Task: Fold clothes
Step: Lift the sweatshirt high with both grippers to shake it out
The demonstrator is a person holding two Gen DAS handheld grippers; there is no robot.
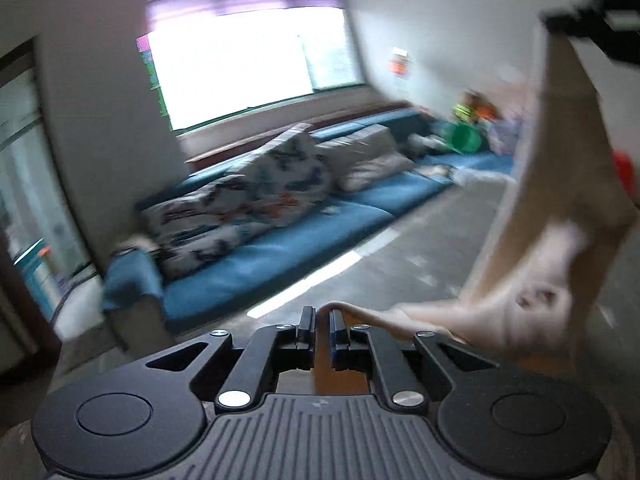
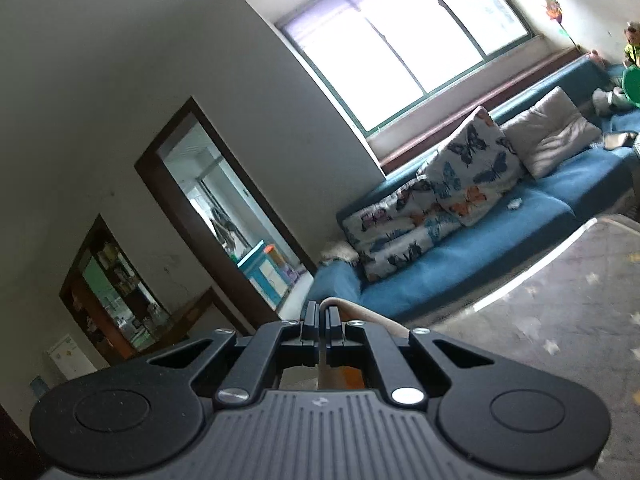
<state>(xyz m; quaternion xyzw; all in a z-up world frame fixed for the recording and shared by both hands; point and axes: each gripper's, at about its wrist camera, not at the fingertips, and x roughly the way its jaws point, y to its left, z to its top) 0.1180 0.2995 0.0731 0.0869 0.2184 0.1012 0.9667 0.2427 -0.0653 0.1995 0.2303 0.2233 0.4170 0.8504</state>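
Observation:
A cream, beige garment (image 1: 552, 216) hangs in the air at the right of the left wrist view, blurred by motion. One edge of it runs down into my left gripper (image 1: 322, 314), which is shut on the cloth. Its top corner reaches a dark gripper (image 1: 592, 24) at the upper right of that view. In the right wrist view my right gripper (image 2: 323, 314) is shut on a thin fold of the same cream garment (image 2: 360, 314), which trails off to the right behind the fingers. Most of the garment is hidden in this view.
A long blue sofa (image 2: 500, 224) runs under a bright window (image 2: 400, 48), with butterfly-print cushions (image 2: 460, 176) and a white cushion (image 2: 556, 132) on it. A grey star-patterned surface (image 2: 560, 320) lies below at the right. A doorway (image 2: 224, 216) and shelves (image 2: 112, 288) are at the left.

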